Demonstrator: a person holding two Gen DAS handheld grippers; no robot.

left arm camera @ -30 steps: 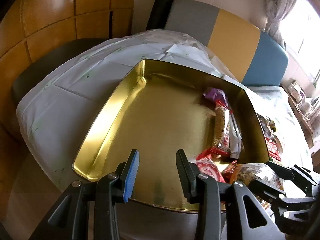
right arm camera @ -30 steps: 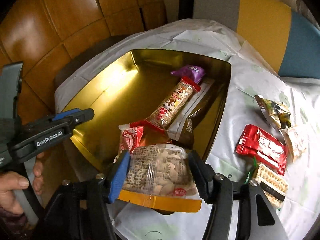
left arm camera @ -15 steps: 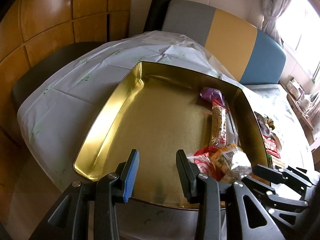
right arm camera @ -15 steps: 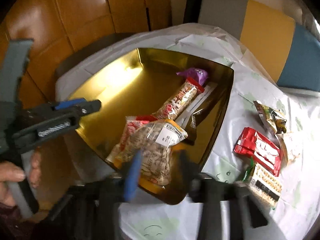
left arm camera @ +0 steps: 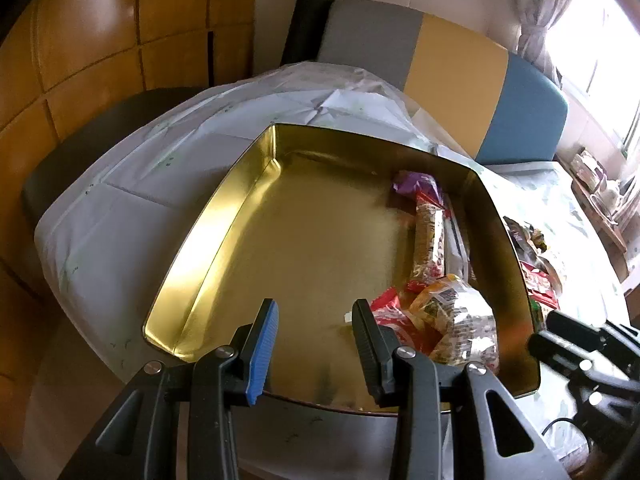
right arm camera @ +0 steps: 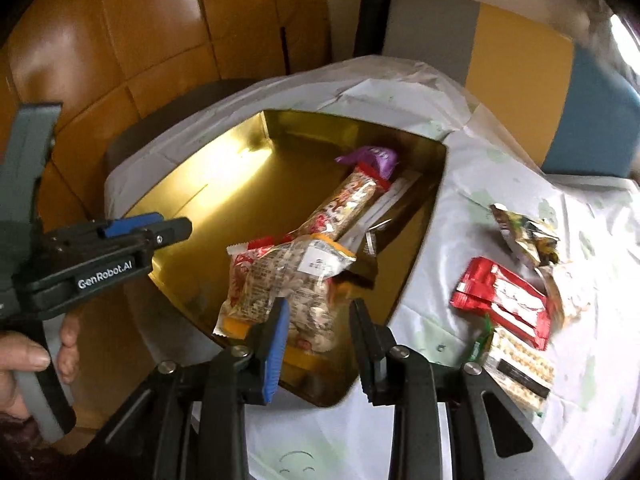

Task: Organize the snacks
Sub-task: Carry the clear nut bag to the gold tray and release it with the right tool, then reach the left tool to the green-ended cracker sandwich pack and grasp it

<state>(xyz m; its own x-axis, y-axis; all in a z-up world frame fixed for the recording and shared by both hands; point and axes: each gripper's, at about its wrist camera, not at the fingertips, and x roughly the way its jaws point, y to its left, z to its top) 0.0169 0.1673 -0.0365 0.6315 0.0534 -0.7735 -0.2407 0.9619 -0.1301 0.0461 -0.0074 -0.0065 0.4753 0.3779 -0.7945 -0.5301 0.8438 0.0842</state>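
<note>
Jaws opening, right gripper (right arm camera: 316, 322) (tray (right arm camera: 416, 248) hides packets).

Both wrist cameras look steeply down and forward along their own fingers, close above the near edge of the gold tray (left arm camera: 224, 240) (right arm camera: 416, 256). The left view sits over the tray's near-left corner; the right view sits beyond its near-right corner (and catches the left gripper (right arm camera: 176, 229) from the side). Both share the tray's snack pile and the tricolour seat back (left arm camera: 452, 60) (right arm camera: 516, 56) behind.

Daylight floods from a blown-out window (left arm camera: 600, 40) up-right of the tool; glare streaks the gold tin (left arm camera: 188, 264); fisheye corners darken; right view slightly blurred.
</note>
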